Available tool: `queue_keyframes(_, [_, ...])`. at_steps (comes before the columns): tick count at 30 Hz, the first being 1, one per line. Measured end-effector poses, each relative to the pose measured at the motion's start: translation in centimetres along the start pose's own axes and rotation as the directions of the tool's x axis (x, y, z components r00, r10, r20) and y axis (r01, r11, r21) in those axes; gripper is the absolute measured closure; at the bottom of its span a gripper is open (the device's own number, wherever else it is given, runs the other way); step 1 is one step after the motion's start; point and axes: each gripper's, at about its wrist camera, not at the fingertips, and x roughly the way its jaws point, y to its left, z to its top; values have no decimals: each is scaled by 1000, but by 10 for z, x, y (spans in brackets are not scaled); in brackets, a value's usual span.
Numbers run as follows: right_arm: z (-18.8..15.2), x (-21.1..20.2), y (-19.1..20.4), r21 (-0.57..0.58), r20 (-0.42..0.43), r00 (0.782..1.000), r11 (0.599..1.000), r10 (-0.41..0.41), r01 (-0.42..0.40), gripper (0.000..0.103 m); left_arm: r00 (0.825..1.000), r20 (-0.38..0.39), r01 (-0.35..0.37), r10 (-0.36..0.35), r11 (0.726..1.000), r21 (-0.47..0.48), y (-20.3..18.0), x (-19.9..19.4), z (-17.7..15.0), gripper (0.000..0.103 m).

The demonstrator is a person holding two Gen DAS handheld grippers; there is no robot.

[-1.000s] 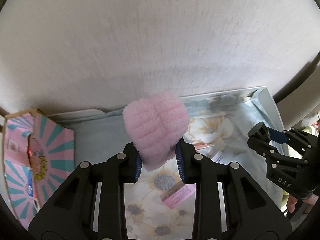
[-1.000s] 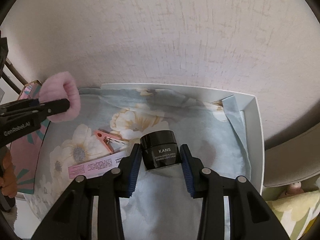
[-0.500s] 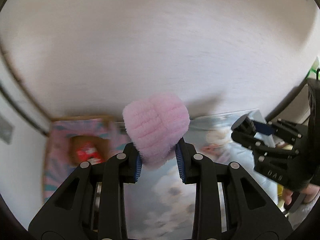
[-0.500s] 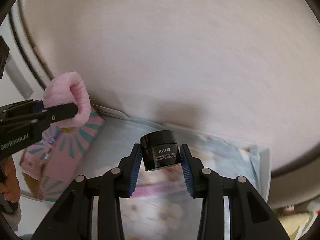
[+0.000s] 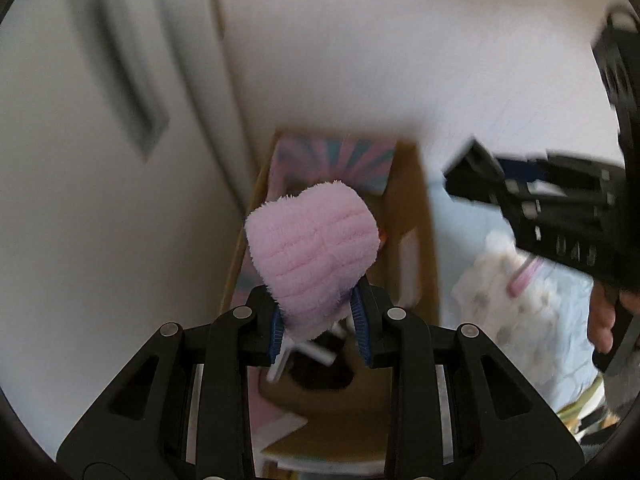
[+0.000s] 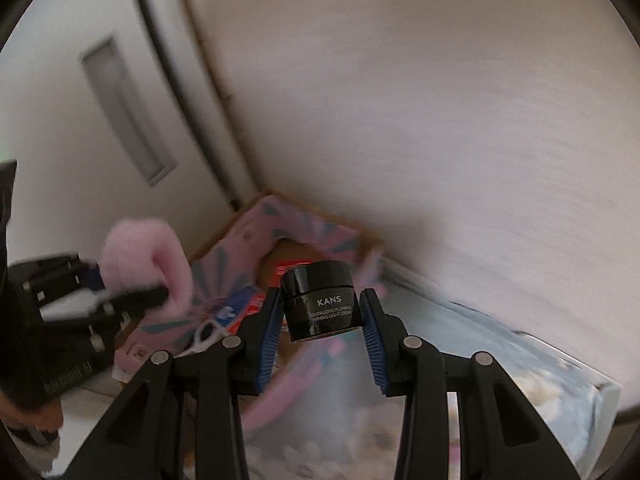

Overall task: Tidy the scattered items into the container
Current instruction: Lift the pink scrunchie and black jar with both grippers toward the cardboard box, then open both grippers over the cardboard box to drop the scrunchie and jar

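My left gripper [image 5: 320,320] is shut on a fluffy pink headband [image 5: 314,256] and holds it above the open cardboard box [image 5: 416,240] with pink and teal printed flaps. The headband [image 6: 148,256] and left gripper [image 6: 120,292] also show at the left of the right wrist view. My right gripper [image 6: 322,320] is shut on a black KANS cream jar [image 6: 320,300], held in the air just right of the box [image 6: 248,280]. Some items lie blurred inside the box. The right gripper [image 5: 480,184] shows at the right of the left wrist view.
A white tray [image 6: 600,396] lined with pale blue floral cloth [image 5: 532,304] lies right of the box, with a pink item [image 5: 524,276] on it. A white wall stands behind. A white door with a recessed handle [image 6: 124,116] is on the left.
Both grippers have swung left from above the floral tray to the cardboard box, each still holding its item. The box now sits under the left gripper.
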Motion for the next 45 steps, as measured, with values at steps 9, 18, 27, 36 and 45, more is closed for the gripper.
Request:
queue_keyframes(9, [-7, 82, 51, -75, -156, 987, 996, 35, -47, 67, 985, -150, 84, -87, 996, -27, -13, 71, -59, 77])
queue_keyframes(18, [-21, 96, 60, -75, -222, 974, 996, 33, -51, 67, 979, -179, 98, -100, 995, -16, -8, 83, -71, 77])
queue_keyframes(27, [-23, 84, 52, -34, -189, 981, 998, 41, -48, 57, 983, -154, 99, -98, 995, 2, -6, 67, -66, 17])
queue_keyframes(36, [-24, 39, 31, 51, -83, 995, 998, 46, -42, 43, 987, -127, 101, -99, 995, 11, -9, 51, -69, 16])
queue_keyframes(45, [-36, 13, 27, 155, -59, 997, 987, 49, -39, 43, 985, -120, 123, -122, 992, -4, -23, 43, -65, 16])
